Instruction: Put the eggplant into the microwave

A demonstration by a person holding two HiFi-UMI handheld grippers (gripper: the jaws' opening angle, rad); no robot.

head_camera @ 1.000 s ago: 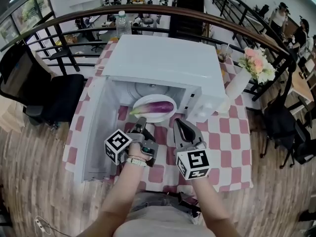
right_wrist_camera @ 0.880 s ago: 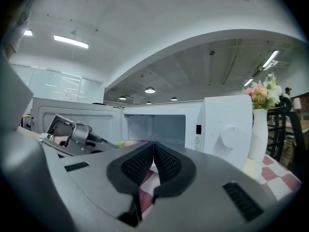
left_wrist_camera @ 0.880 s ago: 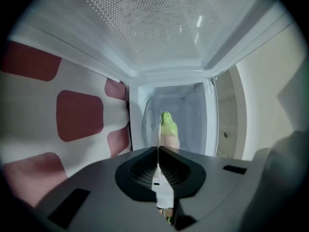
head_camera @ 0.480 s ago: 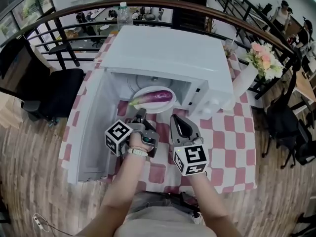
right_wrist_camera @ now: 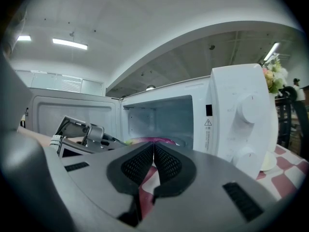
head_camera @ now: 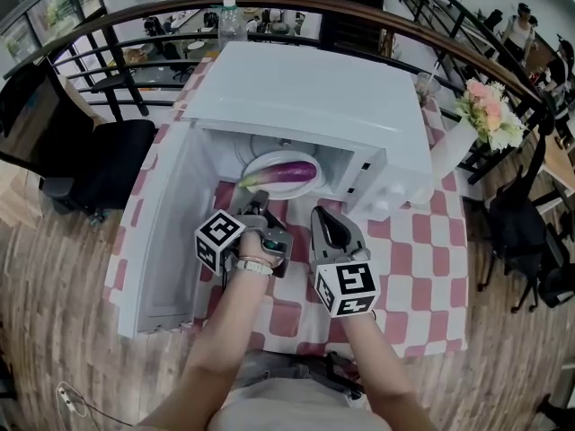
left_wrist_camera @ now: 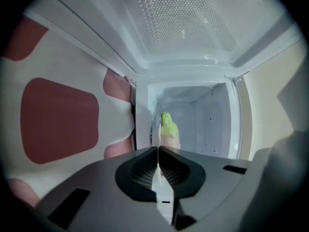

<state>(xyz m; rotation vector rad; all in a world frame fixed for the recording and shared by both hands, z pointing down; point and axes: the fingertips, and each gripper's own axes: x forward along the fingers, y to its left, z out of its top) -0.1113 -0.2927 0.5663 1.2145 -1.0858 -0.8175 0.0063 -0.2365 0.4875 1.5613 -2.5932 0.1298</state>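
The eggplant [head_camera: 286, 172] lies on a white plate [head_camera: 266, 160] inside the microwave [head_camera: 305, 97], just within the mouth of the cavity. Its green stem end points toward the hinge side. The plate gives a long, rolling vegetable a flat carrier, which may be why it sits on one rather than on the cavity floor. The door [head_camera: 166, 241] is swung fully out to the person's left, so the opening faces both hands with nothing in front of it.

The left gripper [head_camera: 259, 205] hovers just in front of the opening with its jaws clenched together on nothing. Its own view shows the two pads meeting along one line, with the stem tip well beyond them in the cavity. The right gripper [head_camera: 318, 214] sits beside it over the counter [head_camera: 422, 241], a little clear of the control panel. Its jaws are also pressed shut and empty. In the right gripper view a purple streak shows past the closed pads. It is probably the eggplant, though it is too low and narrow there to be sure.

With both grippers empty and neither touching the plate, the placing looks done — the eggplant is where the task wants it. Whether the plate sits far enough in for the door to close cannot be judged from the head view. If it needs a nudge, closed jaws suit pushing the rim better than open ones — a gentle push, so that the eggplant does not roll off
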